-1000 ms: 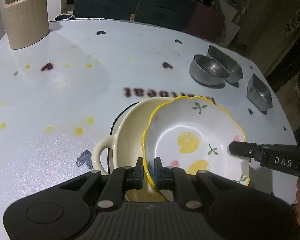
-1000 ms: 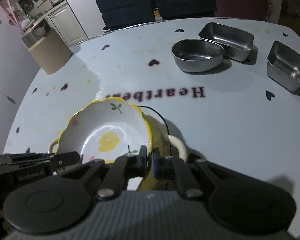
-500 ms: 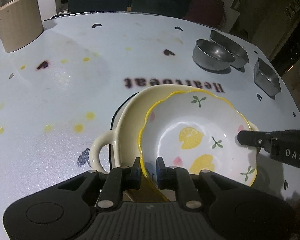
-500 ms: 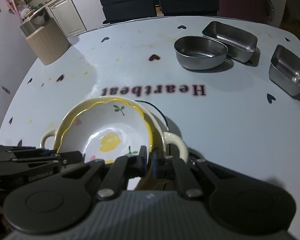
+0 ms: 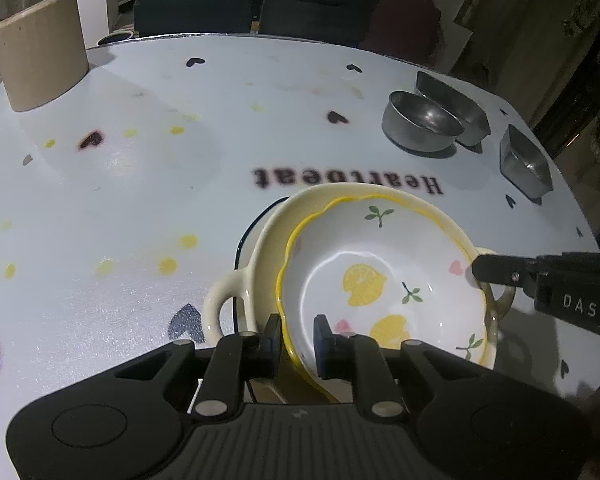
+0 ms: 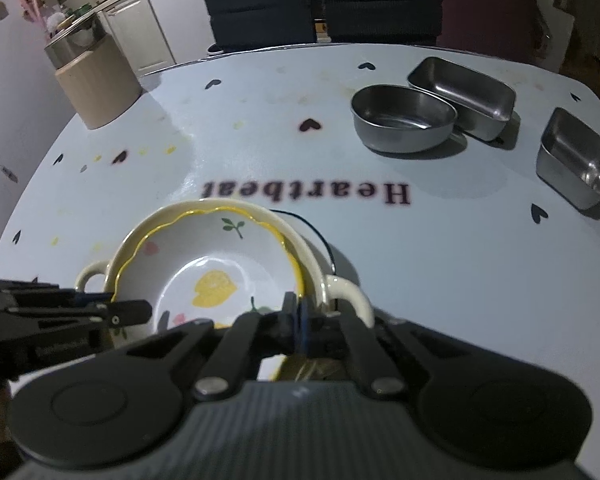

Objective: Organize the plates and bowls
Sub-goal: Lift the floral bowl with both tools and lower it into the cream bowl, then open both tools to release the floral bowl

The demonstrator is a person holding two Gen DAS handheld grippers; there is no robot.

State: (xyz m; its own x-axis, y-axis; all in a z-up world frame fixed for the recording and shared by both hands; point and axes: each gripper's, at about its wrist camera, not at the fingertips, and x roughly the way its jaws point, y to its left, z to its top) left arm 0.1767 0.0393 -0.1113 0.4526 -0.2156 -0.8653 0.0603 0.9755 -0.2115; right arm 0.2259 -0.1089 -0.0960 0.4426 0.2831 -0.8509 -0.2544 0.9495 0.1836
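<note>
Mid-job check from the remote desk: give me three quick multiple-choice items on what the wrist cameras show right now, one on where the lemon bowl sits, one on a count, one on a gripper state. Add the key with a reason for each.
1. Where is the lemon-print bowl?
A. Nested inside the cream two-handled dish
B. Beside the beige canister
C. Inside a steel tray

2. How many stainless steel containers stand on the table?
A. One
B. Three
C. Five

3. What is the left gripper doing?
A. Shut on the bowl's rim
B. Open, fingers either side of the rim
C. Holding a steel bowl

Key: 1 A, the scalloped yellow rim lies within the cream dish's rim. 2 B, a round steel bowl, a rectangular steel tray and a square steel tray show. 3 B, a gap shows on each side of the rim; the right gripper is closed on the far rim.
</note>
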